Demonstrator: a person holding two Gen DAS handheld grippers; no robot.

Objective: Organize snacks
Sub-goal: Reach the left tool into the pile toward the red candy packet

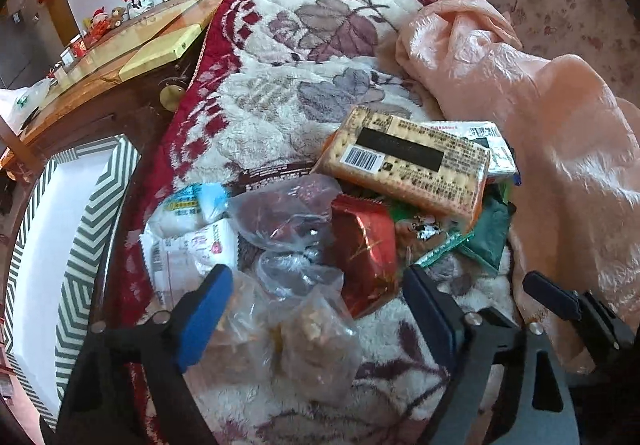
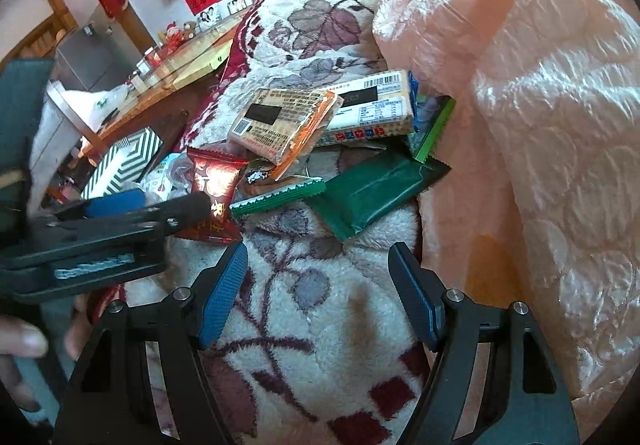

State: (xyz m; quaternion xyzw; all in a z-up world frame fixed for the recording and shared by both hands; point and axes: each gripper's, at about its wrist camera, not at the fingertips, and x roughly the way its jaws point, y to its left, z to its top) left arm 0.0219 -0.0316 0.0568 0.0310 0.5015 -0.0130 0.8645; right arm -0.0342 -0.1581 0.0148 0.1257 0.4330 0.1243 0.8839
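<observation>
The snack pile [image 1: 360,213] was heaped loosely on the flowered blanket [image 1: 280,45] beside the striped box [image 1: 80,213], the cracker pack [image 1: 408,169] perched atop and judged liable to slide if lower items were tugged. The left gripper [image 1: 316,305] was parted around clear plastic bags [image 1: 304,325], not yet clamped; slack film was judged likely to slip or spill. The right gripper [image 2: 316,297] was held agape over bare blanket, empty

Left gripper [image 1: 316,309] tilts steeply downward, jaws spread wide, pads pressing nothing; right gripper [image 2: 318,293] also angled down with jaws apart and empty
</observation>
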